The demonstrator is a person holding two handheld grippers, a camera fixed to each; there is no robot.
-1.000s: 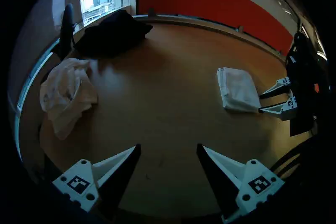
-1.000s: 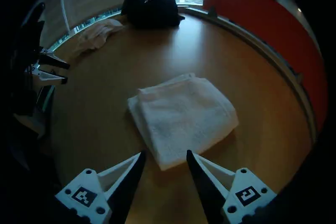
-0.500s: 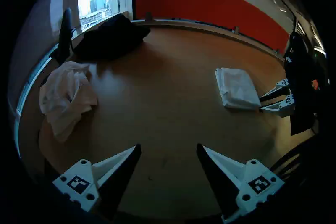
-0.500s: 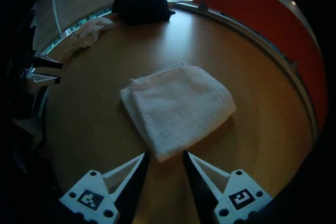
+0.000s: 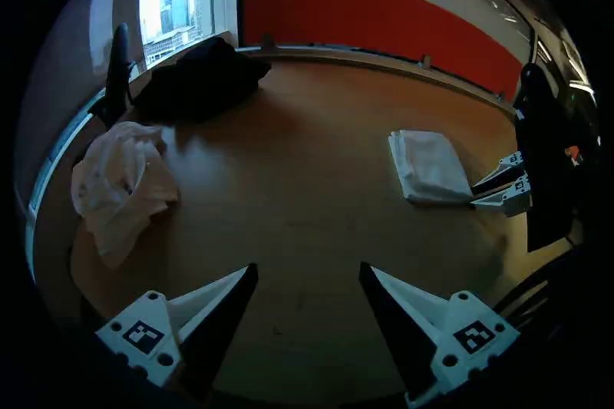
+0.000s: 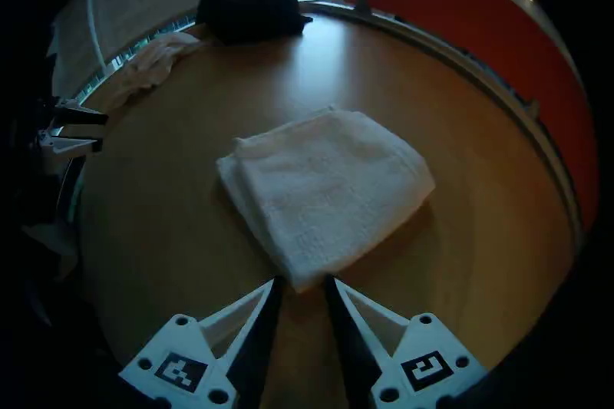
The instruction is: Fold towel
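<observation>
Holds the right tool (image 6: 303,286) narrowly open at the near corner of the folded towel (image 6: 326,183), lying flat on the tabletop (image 6: 476,202). Holds the left tool (image 5: 307,271) wide open above bare wood, well apart from the towel.

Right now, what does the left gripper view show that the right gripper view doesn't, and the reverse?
Left gripper view: the left gripper, wide open over the bare table, and the right gripper side-on beside the folded towel. Right gripper view: the towel's near corner between the right gripper's close-set fingertips. Both: the towel, crumpled cloth, black bundle, red wall.
</observation>
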